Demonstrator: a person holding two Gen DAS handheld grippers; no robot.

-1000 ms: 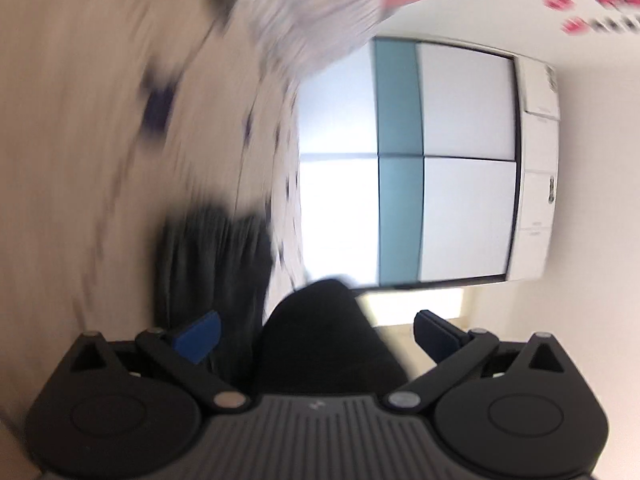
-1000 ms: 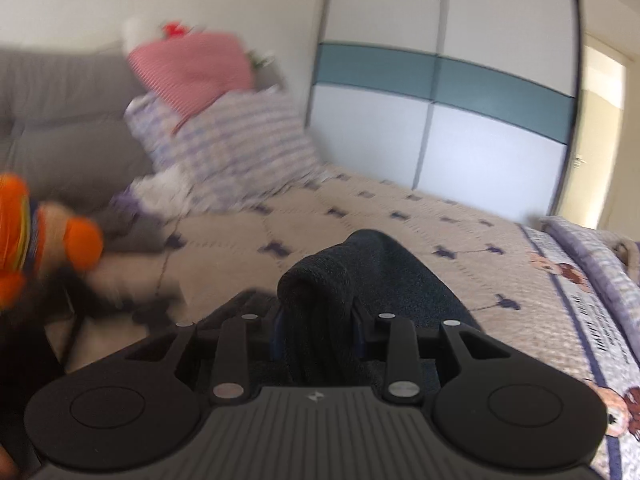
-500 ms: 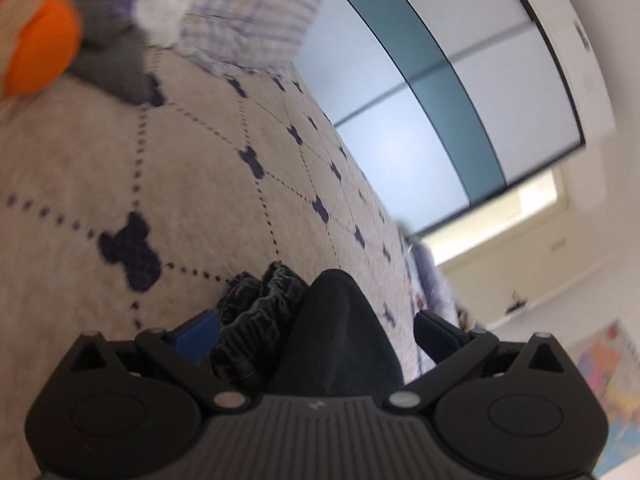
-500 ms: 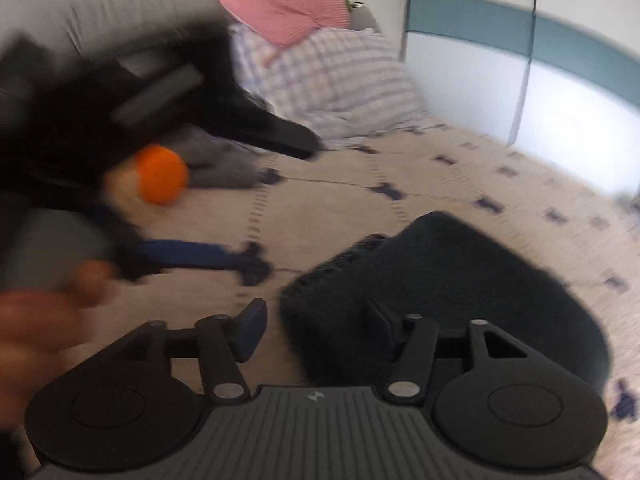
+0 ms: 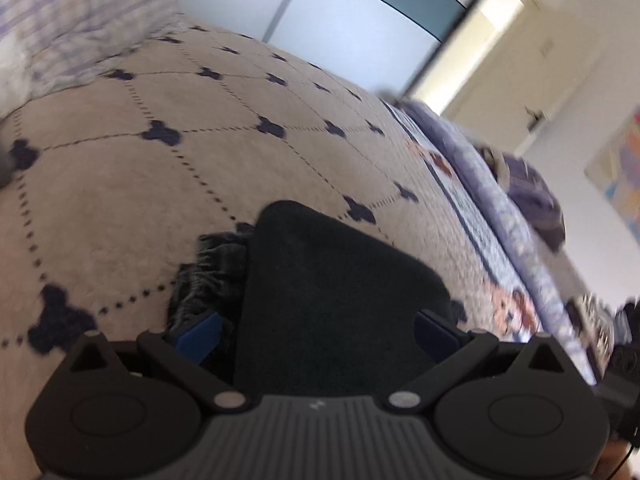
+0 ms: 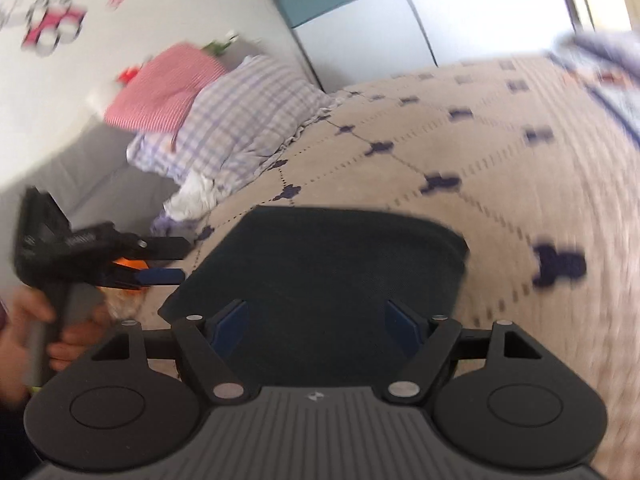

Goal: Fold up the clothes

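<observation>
A dark folded garment (image 5: 328, 300) lies flat on the beige quilted bed (image 5: 120, 208); its gathered waistband (image 5: 212, 268) pokes out on the left. My left gripper (image 5: 316, 334) is open wide, its blue pads standing either side of the garment's near edge. In the right wrist view the same garment (image 6: 328, 268) spreads in front of my right gripper (image 6: 316, 326), which is also open wide, with the cloth's near edge between its fingers. At the left of that view a hand (image 6: 24, 320) holds the left gripper (image 6: 180, 260) beside the garment's corner.
A plaid pillow (image 6: 248, 120) and a red striped pillow (image 6: 168, 84) lie at the head of the bed, near an orange toy (image 6: 128, 266). A purple blanket (image 5: 520, 200) is bunched along the bed's right edge. A wardrobe (image 5: 360, 24) stands beyond.
My right gripper was shut on the garment a second ago and has let it go, opening wide. The garment now rests flat. The left wrist swung round to face along the bed.
</observation>
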